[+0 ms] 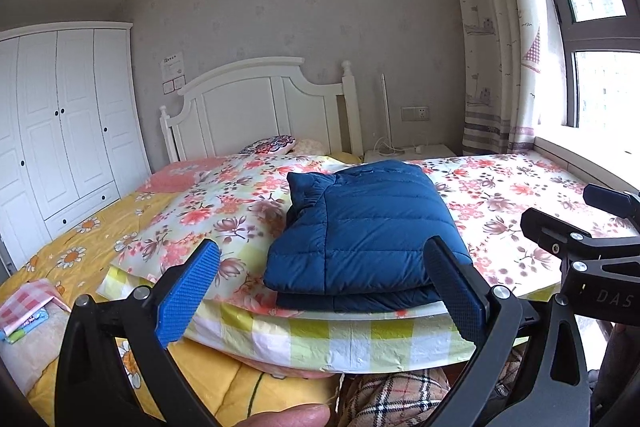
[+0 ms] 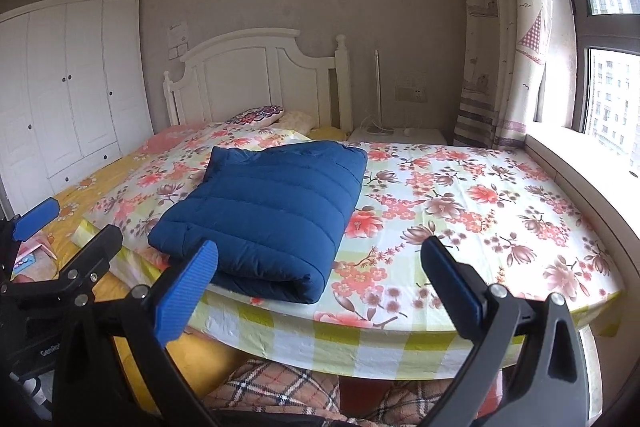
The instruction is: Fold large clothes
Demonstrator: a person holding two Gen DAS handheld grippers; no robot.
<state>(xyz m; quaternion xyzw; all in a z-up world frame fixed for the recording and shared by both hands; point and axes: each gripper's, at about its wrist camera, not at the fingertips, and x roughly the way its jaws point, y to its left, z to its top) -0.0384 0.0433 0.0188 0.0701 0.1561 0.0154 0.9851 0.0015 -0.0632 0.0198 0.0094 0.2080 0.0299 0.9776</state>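
Note:
A dark blue quilted down jacket [image 1: 368, 227] lies folded into a compact rectangle on a floral-covered board [image 1: 520, 195] over the bed. It also shows in the right wrist view [image 2: 264, 211]. My left gripper [image 1: 320, 291] is open and empty, held back from the jacket's near edge. My right gripper [image 2: 320, 291] is open and empty, near the board's front edge, to the right of the jacket. The right gripper shows at the right edge of the left wrist view [image 1: 592, 227], and the left gripper at the left edge of the right wrist view [image 2: 60, 259].
The yellow flowered bedsheet [image 1: 80, 251] lies to the left, with small packets [image 1: 28, 311] on it. A white headboard [image 1: 260, 99], wardrobe [image 1: 60, 115], nightstand [image 1: 412, 153] and window sill [image 2: 568, 163] surround the bed. A plaid blanket [image 2: 272, 387] lies below the board's front edge.

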